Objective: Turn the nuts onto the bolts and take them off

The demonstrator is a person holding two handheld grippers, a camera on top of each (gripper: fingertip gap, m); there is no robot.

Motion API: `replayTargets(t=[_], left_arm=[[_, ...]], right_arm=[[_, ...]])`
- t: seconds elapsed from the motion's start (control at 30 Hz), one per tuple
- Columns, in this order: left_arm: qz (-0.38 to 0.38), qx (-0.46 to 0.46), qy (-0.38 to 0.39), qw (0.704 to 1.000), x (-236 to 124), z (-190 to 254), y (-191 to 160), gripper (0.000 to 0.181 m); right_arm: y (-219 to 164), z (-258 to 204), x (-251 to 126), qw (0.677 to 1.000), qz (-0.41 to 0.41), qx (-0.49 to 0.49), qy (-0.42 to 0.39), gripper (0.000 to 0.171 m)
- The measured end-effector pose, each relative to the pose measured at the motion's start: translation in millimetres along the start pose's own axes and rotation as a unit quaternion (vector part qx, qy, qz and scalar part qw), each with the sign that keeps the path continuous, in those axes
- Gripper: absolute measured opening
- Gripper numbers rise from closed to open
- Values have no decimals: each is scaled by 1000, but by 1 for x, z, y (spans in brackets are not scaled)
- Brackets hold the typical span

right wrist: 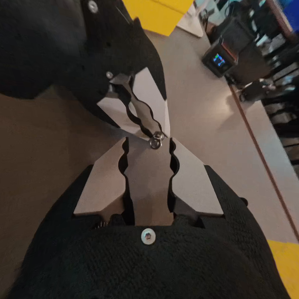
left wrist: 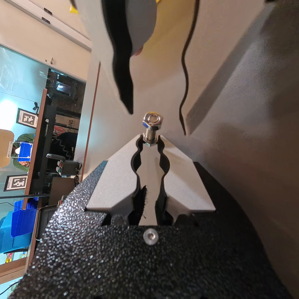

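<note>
My left gripper (left wrist: 150,137) is shut on a steel bolt (left wrist: 149,133) near its head, with the shaft pointing away from the camera. A hex nut (left wrist: 152,120) sits on the far end of the shaft. My right gripper (left wrist: 157,123) comes in from above, open, with one finger on each side of the nut and a gap on both sides. In the right wrist view the right gripper (right wrist: 148,140) is open with the nut (right wrist: 154,143) between its fingertips. The left gripper (right wrist: 159,135) reaches in from the upper left, holding the bolt.
Both grippers are over a grey table (right wrist: 202,129) with a brown edge strip (right wrist: 258,153). A black device with a small lit screen (right wrist: 218,59) stands at the far right. Yellow surface (right wrist: 155,14) lies beyond. A person with blue bins (left wrist: 24,152) is behind glass at left. The gap from one gripper's tips to the other's is roughly 5 cm.
</note>
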State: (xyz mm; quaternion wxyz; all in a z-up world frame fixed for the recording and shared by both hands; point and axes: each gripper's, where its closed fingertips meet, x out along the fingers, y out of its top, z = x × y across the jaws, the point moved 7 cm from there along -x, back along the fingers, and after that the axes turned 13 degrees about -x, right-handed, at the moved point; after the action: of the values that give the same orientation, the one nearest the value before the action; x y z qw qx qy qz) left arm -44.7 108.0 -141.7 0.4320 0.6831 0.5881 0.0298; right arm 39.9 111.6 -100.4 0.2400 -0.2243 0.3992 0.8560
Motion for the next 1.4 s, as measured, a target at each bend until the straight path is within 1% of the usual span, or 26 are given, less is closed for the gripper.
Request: replayTargets(t=[0.07,0.17,0.23,0.3,0.33,0.4,0.5,0.53,0.6,0.67,0.73,0.8,0.87,0.93,1.03,1.07,1.17,1.23,1.27,1.33,1.4], left_arm=[[0,-1,0,1000,0,0,0,16],[0,-1,0,1000,0,0,0,16],[0,0,0,1000,0,0,0,16],[-1,-2,-1,1000,0,0,0,16],[-1,-3,-1,1000,0,0,0,16],[-1,-2,-1,1000,1,0,0,16],[-1,-2,-1,1000,1,0,0,16],[-1,-2,-1,1000,1,0,0,16],[-1,-2,0,1000,1,0,0,16],[-3,-6,-2,1000,1,0,0,16],[-1,-3,-2,1000,1,0,1,16],[-3,-2,-1,1000,1,0,1,16],[-3,-5,-3,1000,2,0,1,16],[-3,-3,-1,1000,2,0,1,16],[-3,-4,-2,1000,2,0,1,16],[-3,-3,-2,1000,2,0,1,16],[-3,-3,-2,1000,2,0,1,16],[-2,-5,-3,1000,2,-1,1,16],[-2,-3,-2,1000,2,0,1,16],[-3,-3,-2,1000,2,0,1,16],[-3,-4,-3,1000,2,-1,1,16]], right_arm=[[-10,1,2,999,-21,41,28,50],[-10,-5,7,997,-19,47,54,50],[-1,-9,9,999,5,15,42,60],[11,-12,6,998,54,-35,15,59],[14,-11,4,997,58,-47,1,58],[8,-6,3,999,22,-25,0,56],[-8,-1,4,999,-24,30,26,47],[-12,-2,5,998,-34,39,34,43],[-13,-5,8,997,-37,45,50,42],[-8,-8,10,998,-32,18,42,47],[0,-11,11,999,-6,-17,27,60],[9,-13,9,999,23,-42,14,59],[10,-8,5,999,16,-49,-12,55],[3,-1,0,1000,-2,-21,-14,50],[-10,2,0,999,-26,25,15,37],[-13,1,1,998,-34,34,27,35],[-12,-6,8,998,-36,22,43,41],[-4,-10,10,999,-18,-10,33,55],[-1,-11,10,999,-5,-26,25,58],[5,-10,6,999,19,-36,12,56],[3,-3,2,1000,14,-10,3,51]])
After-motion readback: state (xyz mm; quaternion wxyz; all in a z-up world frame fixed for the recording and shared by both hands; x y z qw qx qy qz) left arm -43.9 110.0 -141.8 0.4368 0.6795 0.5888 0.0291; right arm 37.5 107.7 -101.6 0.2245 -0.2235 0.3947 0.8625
